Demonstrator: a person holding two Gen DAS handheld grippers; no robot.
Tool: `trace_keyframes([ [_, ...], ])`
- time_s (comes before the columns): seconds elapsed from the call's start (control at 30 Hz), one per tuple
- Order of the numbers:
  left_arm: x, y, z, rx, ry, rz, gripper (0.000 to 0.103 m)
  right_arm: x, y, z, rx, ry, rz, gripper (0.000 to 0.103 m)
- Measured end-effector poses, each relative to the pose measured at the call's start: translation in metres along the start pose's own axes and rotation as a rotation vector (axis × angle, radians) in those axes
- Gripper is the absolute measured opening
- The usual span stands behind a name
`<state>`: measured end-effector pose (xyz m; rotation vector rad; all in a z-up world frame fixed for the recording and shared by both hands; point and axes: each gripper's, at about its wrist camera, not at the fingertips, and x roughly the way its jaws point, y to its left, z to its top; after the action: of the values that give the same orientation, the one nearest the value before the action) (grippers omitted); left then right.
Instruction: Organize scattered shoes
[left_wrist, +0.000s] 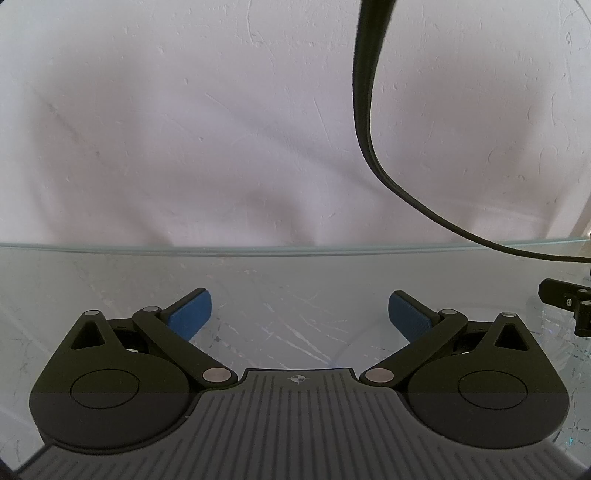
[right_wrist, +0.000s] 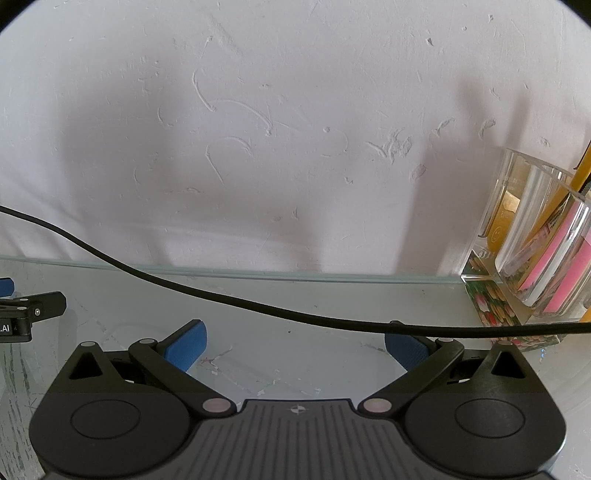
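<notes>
Nearest, my left gripper (left_wrist: 300, 314) sat low over the glass tabletop (left_wrist: 110, 280), jaws spread wide with nothing between the blue pads (left_wrist: 190, 314). At 3 o'clock in its view a black corner of the right gripper (left_wrist: 565, 302) poked in, close beside. My right gripper (right_wrist: 295, 347) stood the same: jaws wide apart, empty, low over the glass. A black cable (right_wrist: 221, 295) ran across its view from 9 o'clock to 3 o'clock, passing over the right-side finger. At 9 o'clock I noted part of the left gripper's body. Farther, toward 2 o'clock, clear acrylic holders (right_wrist: 535, 236) stood on the glass by a flower-printed block (right_wrist: 495, 306), with pink and yellow items inside. Beyond the glass edge rose a scuffed white wall (right_wrist: 277, 110). No shoes showed in either view; I couldn't tell where they lay.
</notes>
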<state>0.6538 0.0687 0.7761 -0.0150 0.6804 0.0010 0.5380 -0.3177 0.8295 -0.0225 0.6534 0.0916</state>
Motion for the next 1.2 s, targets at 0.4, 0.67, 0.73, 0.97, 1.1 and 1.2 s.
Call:
trace_keyframes([
  [0.4, -0.001, 0.001, 0.0, 0.0, 0.0, 0.0, 0.103, 0.0, -0.001, 0.001, 0.0, 0.0, -0.001, 0.103],
  [0.67, -0.001, 0.001, -0.001, 0.0, 0.0, 0.0, 0.103, 0.001, 0.0, 0.001, 0.0, 0.0, -0.001, 0.103],
  [0.73, -0.002, 0.001, -0.001, 0.0, 0.0, 0.0, 0.103, 0.0, -0.001, 0.001, 0.0, 0.0, -0.001, 0.103],
  [0.97, -0.003, 0.0, -0.002, 0.0, 0.0, 0.0, 0.103, 0.041, 0.014, -0.009, 0.0, 0.0, -0.001, 0.103],
  [1.1, -0.003, 0.001, -0.002, 0.0, 0.0, 0.0, 0.103, 0.042, 0.014, -0.009, 0.0, 0.0, -0.001, 0.103],
  [1.2, -0.005, 0.0, -0.003, 0.0, 0.0, 0.001, 0.103, 0.042, 0.014, -0.009, 0.0, 0.0, -0.001, 0.103],
])
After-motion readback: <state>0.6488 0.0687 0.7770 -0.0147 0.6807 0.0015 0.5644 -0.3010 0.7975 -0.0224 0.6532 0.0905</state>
